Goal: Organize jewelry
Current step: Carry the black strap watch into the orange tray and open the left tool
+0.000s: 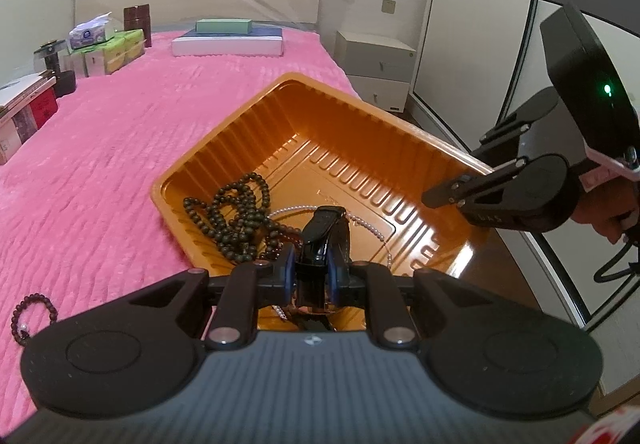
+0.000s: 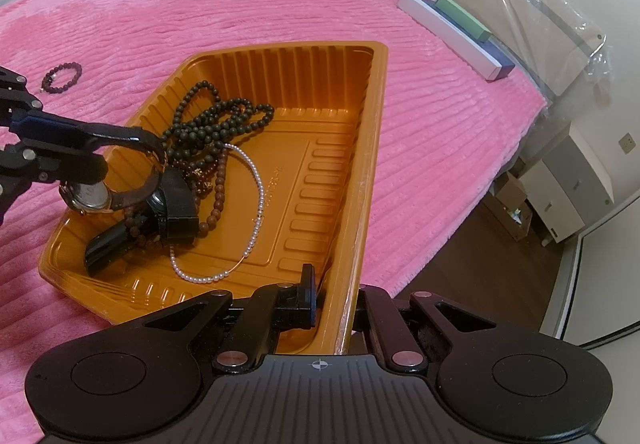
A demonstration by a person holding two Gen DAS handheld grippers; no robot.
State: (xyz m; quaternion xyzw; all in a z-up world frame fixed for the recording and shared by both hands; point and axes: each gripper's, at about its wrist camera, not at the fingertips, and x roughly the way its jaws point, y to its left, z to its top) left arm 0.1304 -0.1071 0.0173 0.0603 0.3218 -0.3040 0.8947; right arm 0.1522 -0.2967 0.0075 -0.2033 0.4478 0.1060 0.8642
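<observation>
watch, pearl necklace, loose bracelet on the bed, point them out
watch [image 2: 90,197], right wrist view, on its round case
pearl necklace [image 2: 259,199], right wrist view, on the strand's right side
bracelet [image 2: 63,77], right wrist view, on the bead ring on the pink cover

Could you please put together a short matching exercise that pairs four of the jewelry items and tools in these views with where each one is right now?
Things:
1. black-strapped wristwatch
2. dark red bead bracelet
3. white pearl necklace
4. right claw

Places:
A. lying on the pink bedspread, outside the tray
B. clamped on the rim of the orange plastic tray
C. held in the left claw over the tray
D. lying on the tray floor

Pairs: 1-C, 2-A, 3-D, 4-B
</observation>
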